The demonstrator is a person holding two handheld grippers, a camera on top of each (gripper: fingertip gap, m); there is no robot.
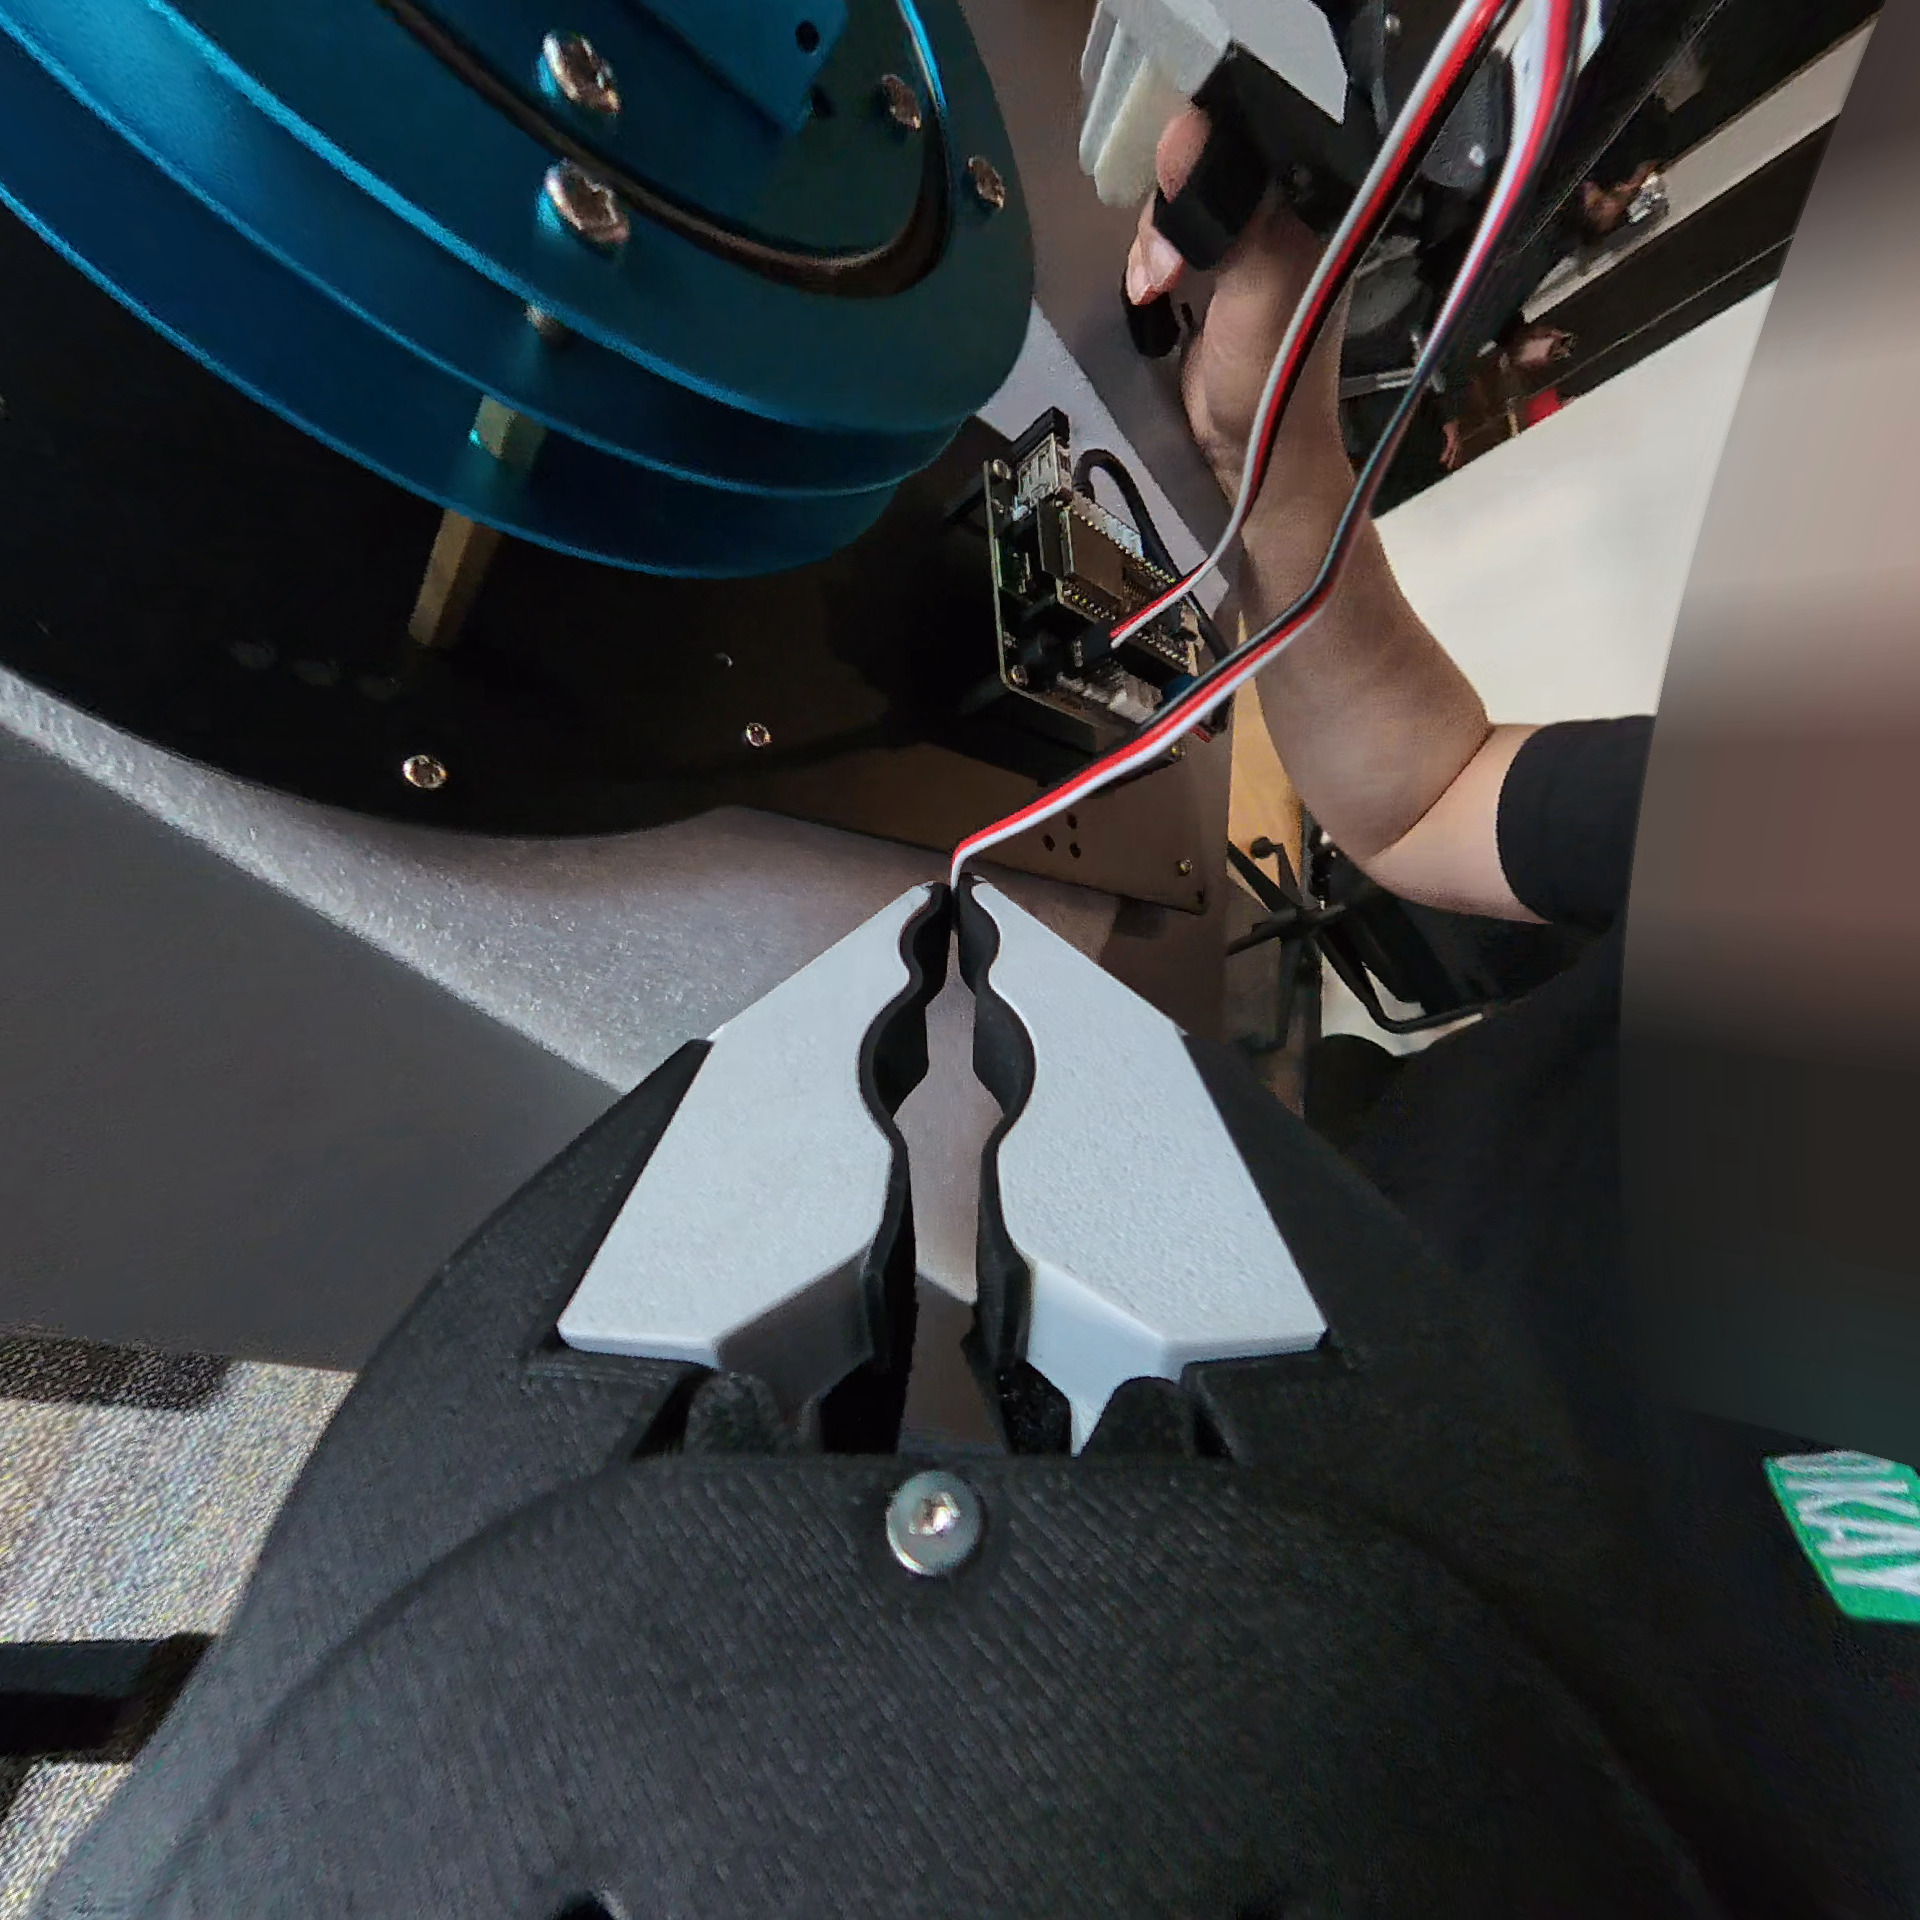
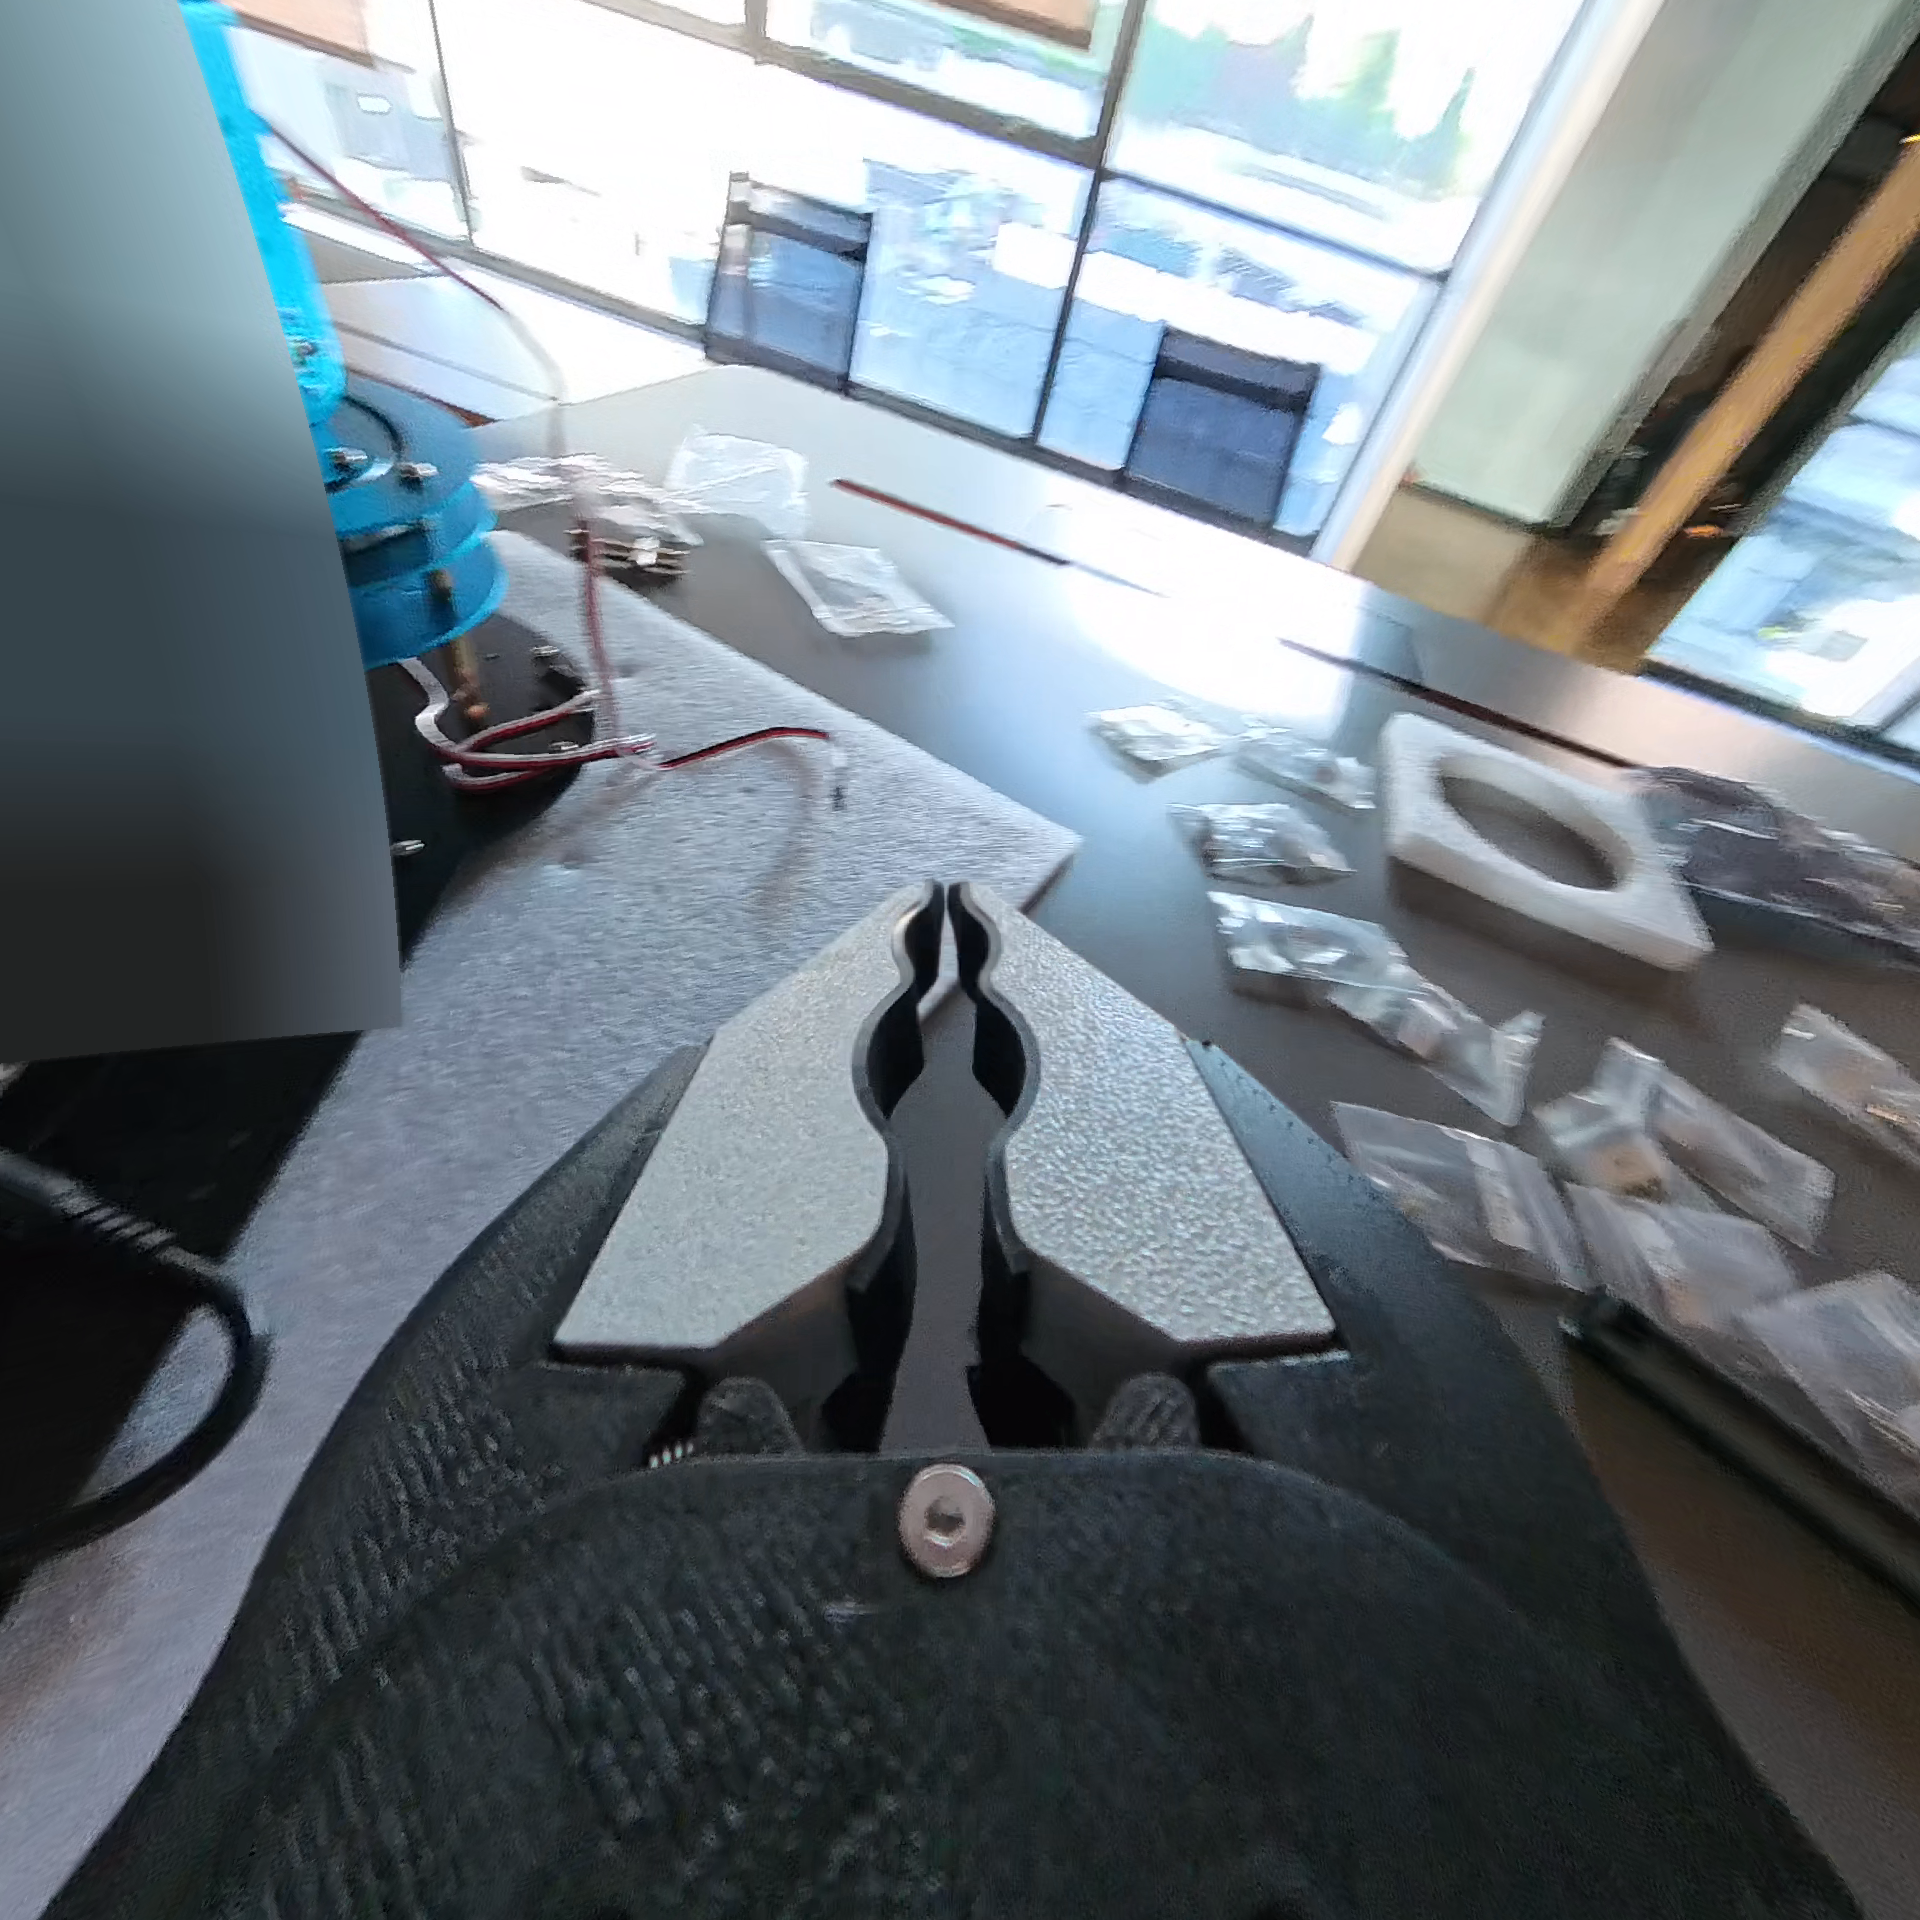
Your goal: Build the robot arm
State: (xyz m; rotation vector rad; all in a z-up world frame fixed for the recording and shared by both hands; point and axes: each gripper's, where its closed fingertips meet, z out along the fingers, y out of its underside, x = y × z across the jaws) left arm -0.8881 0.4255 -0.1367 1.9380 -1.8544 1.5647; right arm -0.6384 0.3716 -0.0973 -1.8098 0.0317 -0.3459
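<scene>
The left hand-held gripper (image 1: 955, 885) is closed, its tips pinching the end of a flat red, white and black ribbon wire (image 1: 1143, 750). From there the wire rises up and to the right, crossing in front of a small green circuit board (image 1: 1091, 582) that is mounted at the edge of a black base plate (image 1: 312, 665). A second three-colour wire (image 1: 1299, 374) is plugged into that board. Stacked blue metal discs (image 1: 520, 312) fill the upper left of this view, standing on brass posts above the plate, and a person's bare forearm (image 1: 1340, 665) reaches up behind the wires. The right hand-held gripper (image 2: 951, 891) is closed on nothing that can be seen, hovering over the corner of a grey foam mat (image 2: 727, 894) on the dark surface (image 2: 1091, 665). Loose red and white leads (image 2: 727, 748) lie on the mat ahead of it, and clear plastic parts bags (image 2: 1382, 997) and a white foam frame (image 2: 1538, 831) lie to its right; this view is blurred. As a judgement, the pinch on the wire is very narrow, so a pull could slip it free, strain the wire's far end, which is out of view, or snag the neighbouring wire and stress its plug on the board.
</scene>
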